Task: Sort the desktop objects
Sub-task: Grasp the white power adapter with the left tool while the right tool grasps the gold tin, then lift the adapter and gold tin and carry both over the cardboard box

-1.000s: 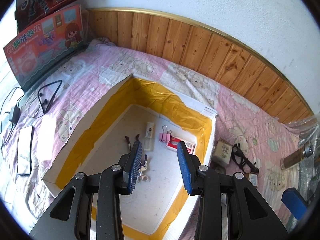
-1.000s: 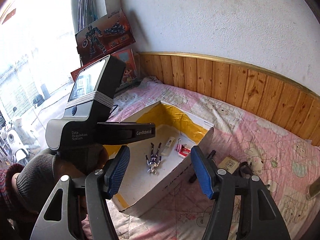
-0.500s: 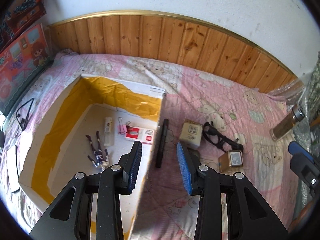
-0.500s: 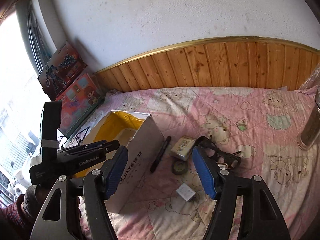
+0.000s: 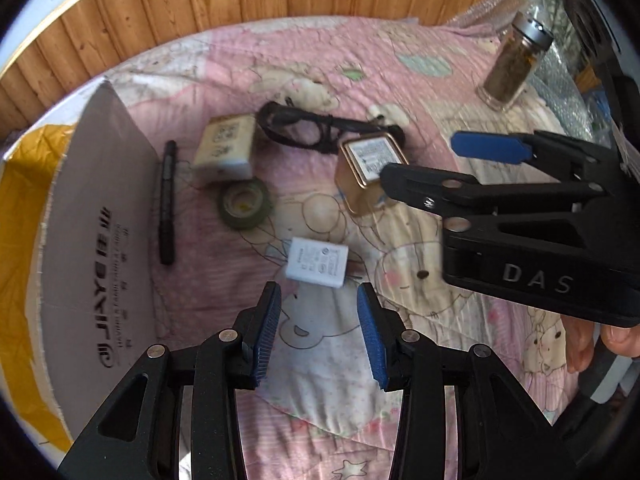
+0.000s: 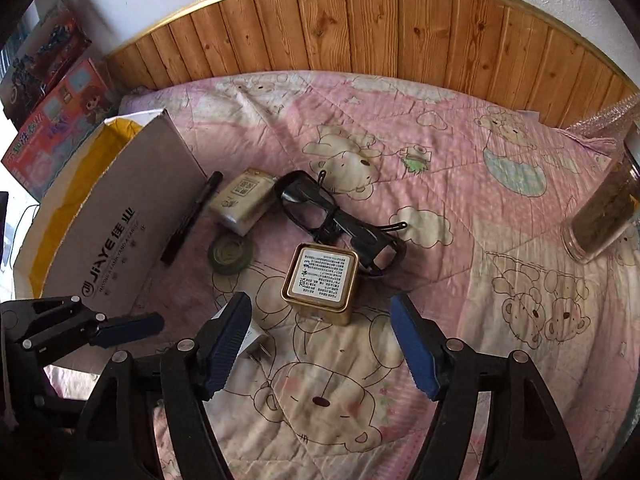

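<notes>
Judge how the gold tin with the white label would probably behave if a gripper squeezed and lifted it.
The gold tin looks metal, so probably rigid. Its glossy walls may be slippery against the pads. It stands squat and flat-bottomed on the soft quilt, so it seems unlikely to roll, though a push might tip it.

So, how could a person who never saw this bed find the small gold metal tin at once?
Start at the big white cardboard box on the pink bear-print quilt, then look right, past the black marker pen and the dark roll of tape. The small gold metal tin stands beside the black glasses. It alone is shiny gold, with a white printed label on top.
</notes>
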The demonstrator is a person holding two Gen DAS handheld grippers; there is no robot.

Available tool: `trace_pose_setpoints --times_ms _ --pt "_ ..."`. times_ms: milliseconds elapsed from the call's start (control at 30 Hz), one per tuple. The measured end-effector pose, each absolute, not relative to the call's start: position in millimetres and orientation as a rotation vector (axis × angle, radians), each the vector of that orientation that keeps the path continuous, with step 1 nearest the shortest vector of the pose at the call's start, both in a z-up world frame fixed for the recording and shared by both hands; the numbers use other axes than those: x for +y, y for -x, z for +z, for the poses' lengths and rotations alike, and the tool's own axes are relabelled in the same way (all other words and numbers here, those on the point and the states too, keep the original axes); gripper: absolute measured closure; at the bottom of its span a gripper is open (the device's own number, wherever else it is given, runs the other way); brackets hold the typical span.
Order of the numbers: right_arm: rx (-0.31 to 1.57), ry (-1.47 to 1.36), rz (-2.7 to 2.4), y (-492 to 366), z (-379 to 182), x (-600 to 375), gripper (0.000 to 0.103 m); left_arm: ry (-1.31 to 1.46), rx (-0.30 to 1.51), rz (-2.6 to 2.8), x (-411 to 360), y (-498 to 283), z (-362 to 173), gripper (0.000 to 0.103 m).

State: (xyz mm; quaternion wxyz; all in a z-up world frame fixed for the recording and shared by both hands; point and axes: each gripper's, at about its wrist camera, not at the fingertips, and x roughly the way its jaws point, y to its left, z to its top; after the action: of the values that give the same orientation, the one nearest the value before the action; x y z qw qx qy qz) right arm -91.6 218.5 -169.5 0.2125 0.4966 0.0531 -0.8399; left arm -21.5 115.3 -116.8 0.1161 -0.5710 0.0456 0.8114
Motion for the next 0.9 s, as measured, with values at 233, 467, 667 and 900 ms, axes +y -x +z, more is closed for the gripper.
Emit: trace_pose_setpoints --times_ms 233,467,667,900 --pt "0.164 -1.399 -2.314 110.6 -201.9 207.1 0.03 1.708 0.152 2.416 119.1 33.5 -148.7 0.059" --pt "0.057 -1.424 -2.303 119.8 -212.4 224.8 0.052 1.676 -0.044 2.379 106.5 47.1 -160.5 0.053" --pt "0.006 -1.4 -2.309 115.5 -192.2 226.1 0.052 1.638 -0.069 2.386 102.5 50.6 -162.2 0.059" --pt "-0.036 -1.309 -2.344 105.6 -155.2 230.6 0.052 1.632 -0.067 2.435 105.0 50.6 -151.7 0.06"
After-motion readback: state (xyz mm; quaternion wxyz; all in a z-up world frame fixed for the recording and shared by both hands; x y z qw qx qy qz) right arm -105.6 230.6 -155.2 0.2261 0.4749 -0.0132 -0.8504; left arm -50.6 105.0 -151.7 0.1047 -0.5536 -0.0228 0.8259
